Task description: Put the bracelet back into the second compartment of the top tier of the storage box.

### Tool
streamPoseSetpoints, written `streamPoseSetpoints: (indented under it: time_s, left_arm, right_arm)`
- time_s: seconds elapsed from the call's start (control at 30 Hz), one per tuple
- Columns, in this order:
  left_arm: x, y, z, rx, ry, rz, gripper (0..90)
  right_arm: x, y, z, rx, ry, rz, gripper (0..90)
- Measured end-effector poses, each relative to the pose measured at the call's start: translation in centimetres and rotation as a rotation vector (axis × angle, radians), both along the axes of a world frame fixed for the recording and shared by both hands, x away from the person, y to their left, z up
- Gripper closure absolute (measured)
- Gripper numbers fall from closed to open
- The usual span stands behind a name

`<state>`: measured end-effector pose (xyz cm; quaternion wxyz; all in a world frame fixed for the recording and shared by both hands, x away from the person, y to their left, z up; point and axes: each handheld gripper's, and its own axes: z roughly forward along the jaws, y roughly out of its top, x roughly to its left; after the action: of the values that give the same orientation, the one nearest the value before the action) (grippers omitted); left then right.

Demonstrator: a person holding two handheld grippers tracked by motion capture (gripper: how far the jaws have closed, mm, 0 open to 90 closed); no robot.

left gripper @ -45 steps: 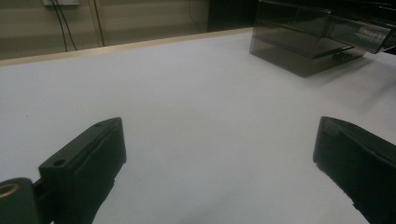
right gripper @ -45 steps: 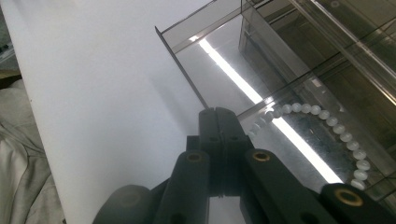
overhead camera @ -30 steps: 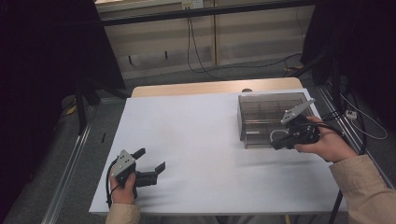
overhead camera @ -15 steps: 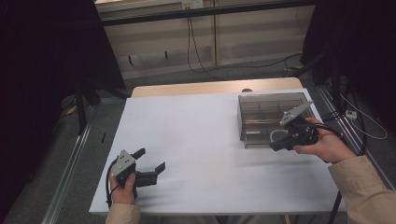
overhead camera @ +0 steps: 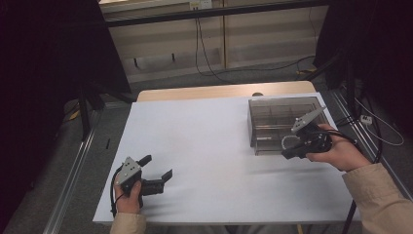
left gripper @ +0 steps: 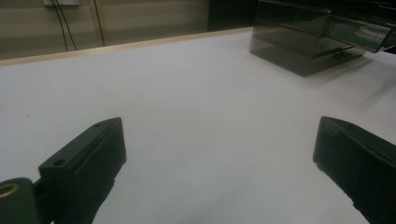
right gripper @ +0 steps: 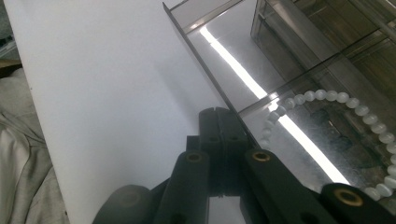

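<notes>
Drawer [right gripper: 299, 140] of smoky acrylic organizer box [overhead camera: 282, 114], far right, slid out | white bead bracelet [right gripper: 327, 100] lying inside | right gripper [right gripper: 219, 122] pinched on drawer front | left gripper [overhead camera: 158, 168] spread, idle near left | closing likely left.

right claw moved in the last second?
No. In the high view the right claw sits at the same spot by the front edge of the box; the left claw is also unmoved on the table.
</notes>
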<state>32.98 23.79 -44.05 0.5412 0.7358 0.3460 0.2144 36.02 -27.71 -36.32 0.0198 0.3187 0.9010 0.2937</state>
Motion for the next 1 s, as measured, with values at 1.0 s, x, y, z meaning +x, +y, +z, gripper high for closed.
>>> streamPoseSetpoints:
  time_s: [1.0]
  left_arm:
    - [0.02,-0.05,-0.08,-0.002,0.005,0.001,2.7]
  right_arm:
    - [0.26,-0.29,-0.03,0.011,-0.001,-0.018,90.0]
